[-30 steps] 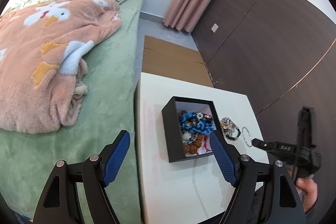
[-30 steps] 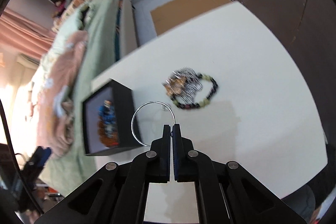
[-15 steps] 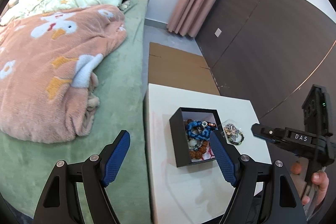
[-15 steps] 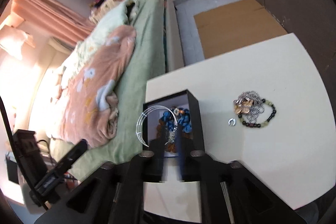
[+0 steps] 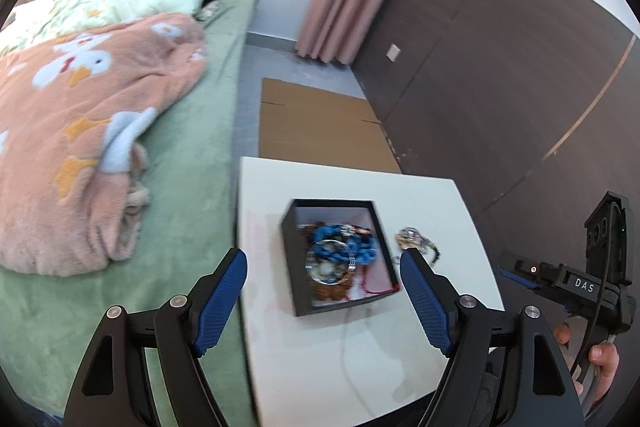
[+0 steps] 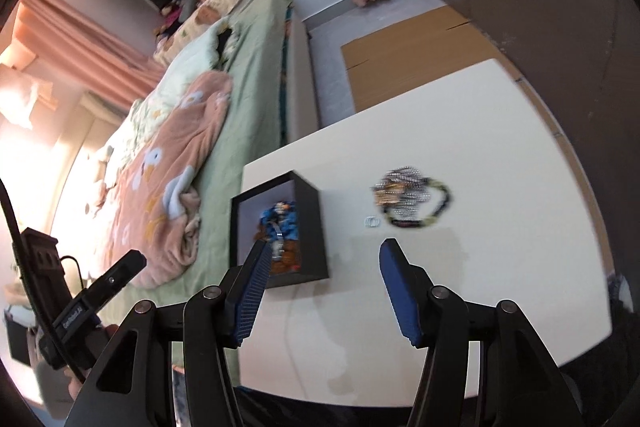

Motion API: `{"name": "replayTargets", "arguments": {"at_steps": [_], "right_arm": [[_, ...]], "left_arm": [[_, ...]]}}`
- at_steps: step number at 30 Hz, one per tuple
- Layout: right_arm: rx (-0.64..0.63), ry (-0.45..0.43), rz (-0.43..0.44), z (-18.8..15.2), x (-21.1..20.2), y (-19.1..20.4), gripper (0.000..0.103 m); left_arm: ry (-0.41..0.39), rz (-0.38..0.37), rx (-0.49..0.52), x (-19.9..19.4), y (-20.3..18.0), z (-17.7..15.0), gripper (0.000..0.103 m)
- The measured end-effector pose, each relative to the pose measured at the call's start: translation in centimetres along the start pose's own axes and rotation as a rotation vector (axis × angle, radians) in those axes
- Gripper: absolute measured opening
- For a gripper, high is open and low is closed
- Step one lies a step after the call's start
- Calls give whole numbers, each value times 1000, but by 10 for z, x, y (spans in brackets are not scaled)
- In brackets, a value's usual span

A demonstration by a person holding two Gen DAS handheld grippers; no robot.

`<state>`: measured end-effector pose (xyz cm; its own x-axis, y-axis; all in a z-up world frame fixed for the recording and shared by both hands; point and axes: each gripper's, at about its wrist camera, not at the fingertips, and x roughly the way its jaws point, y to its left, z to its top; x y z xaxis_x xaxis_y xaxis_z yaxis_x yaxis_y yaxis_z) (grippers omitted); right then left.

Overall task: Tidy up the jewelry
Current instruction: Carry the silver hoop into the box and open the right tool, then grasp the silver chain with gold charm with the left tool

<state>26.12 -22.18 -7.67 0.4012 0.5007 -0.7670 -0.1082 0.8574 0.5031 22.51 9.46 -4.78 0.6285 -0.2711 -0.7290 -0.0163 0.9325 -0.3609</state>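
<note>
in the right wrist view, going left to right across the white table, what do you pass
black box with jewelry inside → small silver ring → tangle of silver chain and dark bead bracelet, all on the white table

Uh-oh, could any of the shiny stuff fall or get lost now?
Maybe. The black box is heaped with beads, and the silver bangle lies on top, so it could slide out. The tiny ring on the white table is easy to miss. The tangled bracelet pile may snag when the open right gripper grabs it.
</note>
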Motion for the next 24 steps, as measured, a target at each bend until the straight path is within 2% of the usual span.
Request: {"name": "replayTargets", "arguments": {"at_steps": [10,19,24], "right_arm": [[74,-70,-10,1,-34,-50,57],[164,-104,1,-4,-41,-97,57],[208,-96,-9,-9,-37,-125,57]], "left_arm": [[14,-29,101,15,-60,2,79],[77,-40,177,56,-102,6,79],[138,-56,186,86,-118,8,66]]}}
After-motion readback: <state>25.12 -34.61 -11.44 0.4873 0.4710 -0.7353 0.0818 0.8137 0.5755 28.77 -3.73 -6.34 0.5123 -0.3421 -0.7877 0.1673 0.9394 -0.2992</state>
